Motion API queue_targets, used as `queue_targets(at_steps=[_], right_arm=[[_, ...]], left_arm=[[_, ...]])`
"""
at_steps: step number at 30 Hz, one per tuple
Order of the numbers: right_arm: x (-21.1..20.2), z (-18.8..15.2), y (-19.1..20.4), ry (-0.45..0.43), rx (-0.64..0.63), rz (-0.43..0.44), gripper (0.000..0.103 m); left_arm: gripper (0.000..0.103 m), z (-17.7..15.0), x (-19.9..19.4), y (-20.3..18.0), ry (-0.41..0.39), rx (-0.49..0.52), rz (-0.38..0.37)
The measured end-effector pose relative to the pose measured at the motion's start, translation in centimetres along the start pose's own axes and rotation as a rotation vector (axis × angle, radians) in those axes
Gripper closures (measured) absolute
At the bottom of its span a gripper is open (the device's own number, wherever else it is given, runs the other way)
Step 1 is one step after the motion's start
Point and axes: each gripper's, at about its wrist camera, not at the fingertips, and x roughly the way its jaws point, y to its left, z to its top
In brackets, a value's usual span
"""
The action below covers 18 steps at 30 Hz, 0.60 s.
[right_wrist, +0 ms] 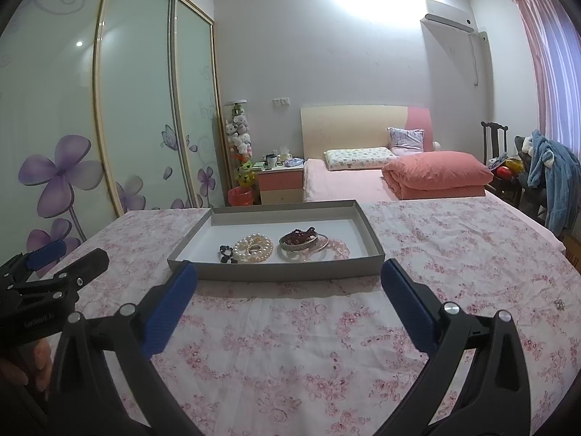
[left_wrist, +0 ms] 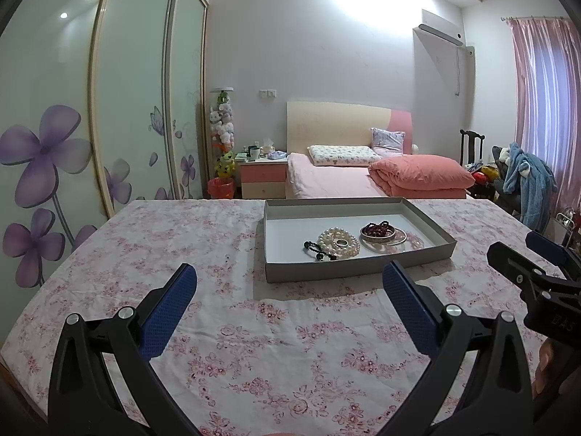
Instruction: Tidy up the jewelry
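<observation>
A shallow grey tray (left_wrist: 356, 270) (right_wrist: 283, 272) lies on the flowered tablecloth. In it are a white pearl string (left_wrist: 339, 241) (right_wrist: 254, 247) with a ring on top, a black bead bracelet (left_wrist: 316, 249) (right_wrist: 227, 254), dark red beads (left_wrist: 377, 227) (right_wrist: 299, 236) inside a silver bangle (left_wrist: 383, 239) (right_wrist: 305, 247), and a pink bead bracelet (left_wrist: 414, 239) (right_wrist: 337, 249). My left gripper (left_wrist: 290, 283) (right_wrist: 72, 254) is open just short of the tray's near wall, holding nothing. My right gripper (right_wrist: 290, 276) (left_wrist: 526, 250) is open and empty too, beside it on the right.
A small sparkling brooch (right_wrist: 559, 304) lies on the cloth far right. A hand (right_wrist: 32, 363) holds the left gripper's handle. Behind the table are a pink bed (left_wrist: 345, 178), a nightstand (left_wrist: 261, 178), a flowered sliding wardrobe (left_wrist: 109, 109) and a chair with blue clothes (left_wrist: 526, 178).
</observation>
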Motion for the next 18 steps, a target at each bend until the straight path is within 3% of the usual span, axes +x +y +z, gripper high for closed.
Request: queue_targets(at_steps=[18], right_arm=[[0.05, -0.03, -0.10, 0.003, 0.004, -0.001, 0.004]], left_arm=[[0.002, -0.03, 0.02, -0.40, 0.003, 0.002, -0.002]])
